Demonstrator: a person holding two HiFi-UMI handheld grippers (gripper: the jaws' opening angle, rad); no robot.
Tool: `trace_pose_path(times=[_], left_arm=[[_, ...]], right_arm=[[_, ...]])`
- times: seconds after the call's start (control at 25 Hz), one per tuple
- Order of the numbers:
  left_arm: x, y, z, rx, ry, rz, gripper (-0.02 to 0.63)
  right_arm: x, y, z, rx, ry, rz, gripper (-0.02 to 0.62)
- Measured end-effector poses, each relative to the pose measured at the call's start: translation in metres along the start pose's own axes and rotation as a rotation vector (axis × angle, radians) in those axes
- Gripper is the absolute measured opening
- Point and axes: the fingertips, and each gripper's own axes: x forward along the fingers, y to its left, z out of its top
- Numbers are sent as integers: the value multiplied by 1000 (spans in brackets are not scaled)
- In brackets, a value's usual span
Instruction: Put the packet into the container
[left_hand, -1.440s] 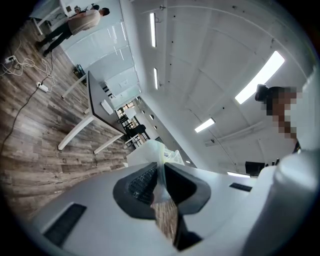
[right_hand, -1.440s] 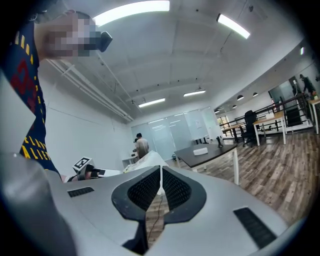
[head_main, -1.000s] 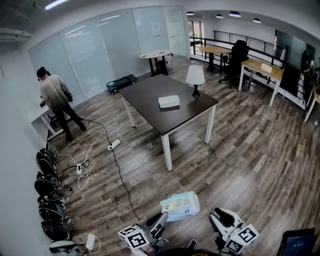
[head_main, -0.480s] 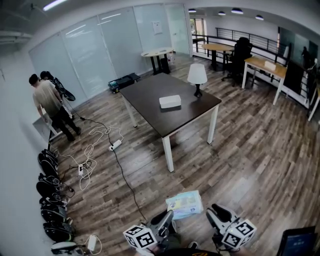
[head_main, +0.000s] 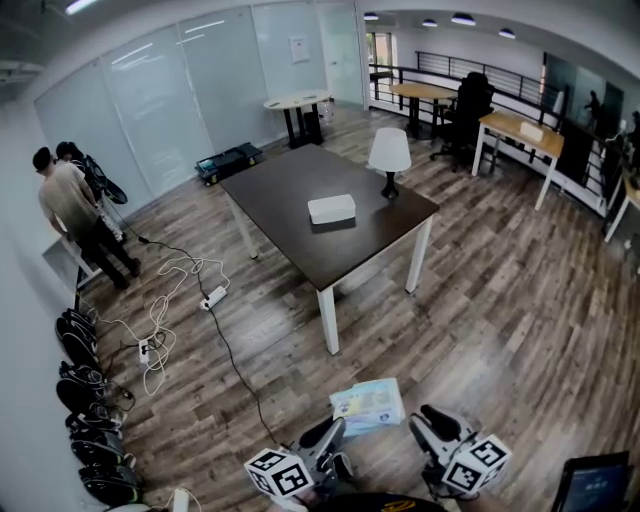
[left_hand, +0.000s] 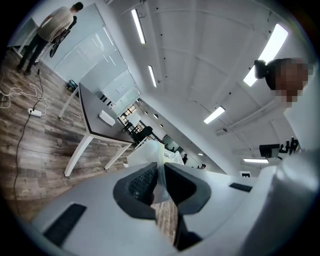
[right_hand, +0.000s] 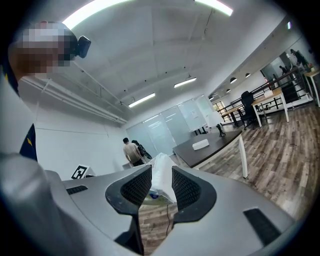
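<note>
The packet (head_main: 368, 405), pale plastic with blue and yellow print, hangs low over the wooden floor between my two grippers. My left gripper (head_main: 331, 433) is shut on its left edge; in the left gripper view the thin plastic (left_hand: 161, 172) is pinched between the dark pads. My right gripper (head_main: 424, 424) stands wide at the packet's right edge. In the right gripper view the white plastic (right_hand: 161, 176) lies between the jaws (right_hand: 161, 183) with a gap beside it. The container (head_main: 331, 209), a white box, rests on the dark table (head_main: 290, 185) far ahead.
A white lamp (head_main: 389, 153) stands on the table near the container. Cables and a power strip (head_main: 213, 297) trail across the floor at left. Two people (head_main: 70, 205) stand by the glass wall. Black bags (head_main: 85, 400) line the left wall. Desks and a chair (head_main: 470, 100) fill the back right.
The person at the left wall has stepped further left and a second person shows beside them. The packet and both grippers have stayed almost in place at the bottom of the view.
</note>
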Motion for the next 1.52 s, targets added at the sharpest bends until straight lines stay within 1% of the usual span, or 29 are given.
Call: trace_pose_path(times=[0.28,0.44,0.56,0.68,0.76,0.92,1.08,1.28,1.4,1.52], left_arm=[[14,41,46,15,6,-48,40],[20,57,61,20,18,-66,40],[23,68,73,4,27,-66,40],[29,77,77,-10,26,-72,40],[36,81,81,-5,28,-67,40],[54,92,94,7,26,-42,40],[80,105,107,22,9,-27,40],[123,121,125,24,19,3,40],[157,129,135,36,32,26,41],[194,136,143,47,26,43,41]], right_arm=[[58,-5,7,14,-12,-65,114],[83,-1,18,-44,-15,-85,114],[102,2,22,-54,-2,-89,114],[115,-1,21,-22,14,-88,114],[124,-5,23,-7,20,-77,114],[148,-15,29,-15,37,-44,114],[176,-40,36,-13,52,-19,115],[215,-79,49,23,83,20,114],[233,-113,60,51,106,30,114],[249,-148,73,75,125,40,107]])
